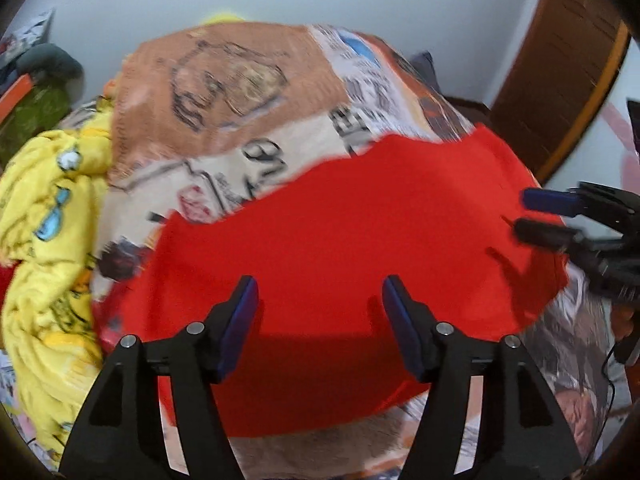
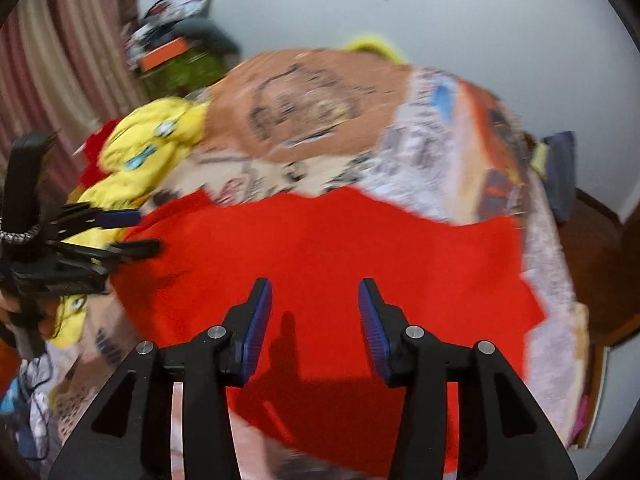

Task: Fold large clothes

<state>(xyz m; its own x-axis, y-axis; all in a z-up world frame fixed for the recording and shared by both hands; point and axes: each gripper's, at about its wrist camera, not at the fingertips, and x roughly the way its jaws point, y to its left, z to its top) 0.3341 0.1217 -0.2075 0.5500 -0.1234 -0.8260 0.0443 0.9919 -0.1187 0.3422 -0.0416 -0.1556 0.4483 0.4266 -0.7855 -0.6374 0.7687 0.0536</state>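
You are holding both tools just above the near part of a red garment [image 1: 340, 248], and neither is gripping anything: your left gripper [image 1: 320, 300] is standing with its jaws spread wide over bare red cloth, and your right gripper [image 2: 316, 304] is likewise released, its blue pads [image 2: 258, 320] apart with nothing between them. The garment is lying spread fairly flat across the near half of the bed [image 2: 552, 264], on a printed cover, its far edge wavy and its right corner reaching toward the bed's right edge. No fold is showing that I can make out, so the work looks to be barely begun. Beyond, at the bed's left edge, a crumpled yellow garment [image 1: 44, 216] is waiting unfolded.
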